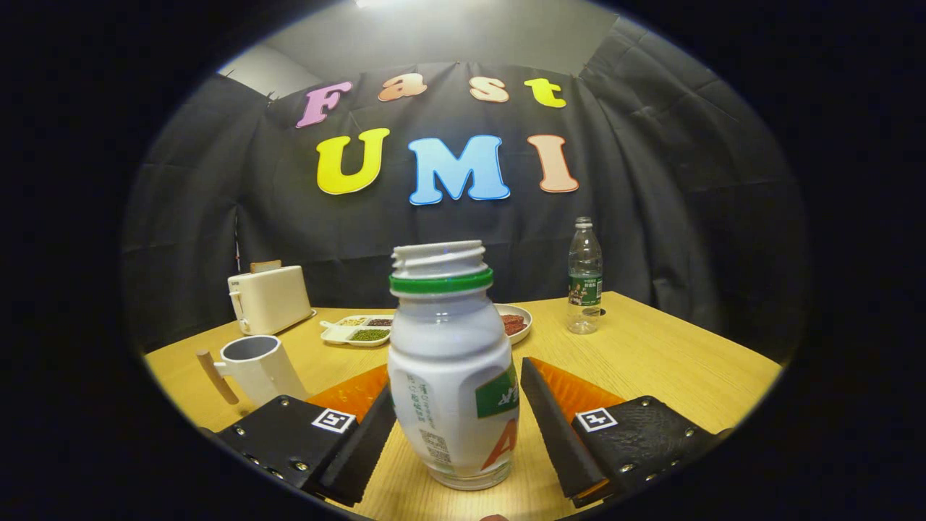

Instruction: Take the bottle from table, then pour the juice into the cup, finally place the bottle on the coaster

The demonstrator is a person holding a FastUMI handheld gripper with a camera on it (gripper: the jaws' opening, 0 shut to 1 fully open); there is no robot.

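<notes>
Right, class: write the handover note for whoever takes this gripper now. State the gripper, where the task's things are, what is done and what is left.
Gripper: open, fingers on either side of the bottle; the left finger looks at or very near its side, the right one apart.
Bottle: upright on the table, cap off, between the fingers.
Cup: on the table beyond the left finger, handle pointing away from the bottle.
Coaster: not spotted.
Done: gripper lined up on the bottle.
Left: close, lift, pour into the cup, set the bottle on the coaster.
</notes>
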